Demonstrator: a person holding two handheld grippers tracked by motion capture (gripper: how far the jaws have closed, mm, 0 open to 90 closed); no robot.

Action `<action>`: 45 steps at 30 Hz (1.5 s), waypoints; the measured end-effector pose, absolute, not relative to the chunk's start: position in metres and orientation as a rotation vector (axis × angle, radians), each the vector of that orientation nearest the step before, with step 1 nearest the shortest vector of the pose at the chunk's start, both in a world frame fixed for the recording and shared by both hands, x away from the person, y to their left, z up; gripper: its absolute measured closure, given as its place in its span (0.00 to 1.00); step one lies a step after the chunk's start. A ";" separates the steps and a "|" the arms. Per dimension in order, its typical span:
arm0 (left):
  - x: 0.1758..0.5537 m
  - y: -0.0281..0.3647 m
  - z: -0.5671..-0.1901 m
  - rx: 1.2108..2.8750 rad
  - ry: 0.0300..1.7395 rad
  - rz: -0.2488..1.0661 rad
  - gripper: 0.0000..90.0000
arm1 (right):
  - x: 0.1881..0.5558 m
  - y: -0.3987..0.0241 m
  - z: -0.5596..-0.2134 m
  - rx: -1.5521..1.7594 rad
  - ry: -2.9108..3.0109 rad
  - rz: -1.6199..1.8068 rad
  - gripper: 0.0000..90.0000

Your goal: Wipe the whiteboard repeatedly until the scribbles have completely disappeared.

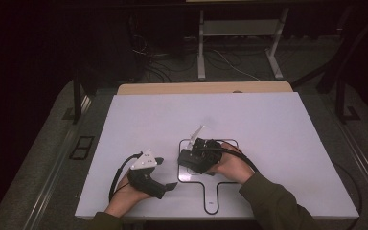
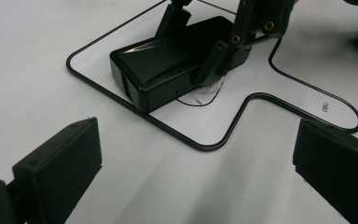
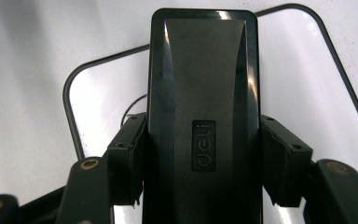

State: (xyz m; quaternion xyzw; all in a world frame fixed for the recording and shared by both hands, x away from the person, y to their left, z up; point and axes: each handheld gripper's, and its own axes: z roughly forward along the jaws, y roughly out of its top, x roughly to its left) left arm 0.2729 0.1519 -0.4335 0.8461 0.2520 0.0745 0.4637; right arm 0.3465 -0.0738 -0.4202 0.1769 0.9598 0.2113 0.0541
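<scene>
A black rectangular block, glossy on top, carries the embossed word "deli" on a small raised plate near its nearer end. It rests on a small white board edged with a thin black outline and drawn out into a handle-like tab toward the person; tiny print sits on that tab in the left gripper view, too small to read. A thin curved pen mark lies on the board just beside the block.

The right gripper has its two jaws pressed against the block's long sides, clamping it. The right hand holds this gripper from the right, over the board.

The left gripper rests near the table's front edge, to the left of the board; its jaws stand wide apart with nothing between them. The left hand grips it from below, and a grey three-cornered plate tops it.

The white table lies in a dim room. Beyond it are dark flooring, loose cables and the pale legs of a frame.
</scene>
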 end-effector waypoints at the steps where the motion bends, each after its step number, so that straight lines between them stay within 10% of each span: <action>1: 0.273 0.152 -0.433 2.081 0.617 0.184 0.00 | 0.345 -0.072 -0.421 0.495 2.930 0.648 0.43; 45: 0.272 0.151 -0.433 2.070 0.625 0.186 0.00 | 0.342 -0.056 -0.420 0.436 2.947 0.627 0.43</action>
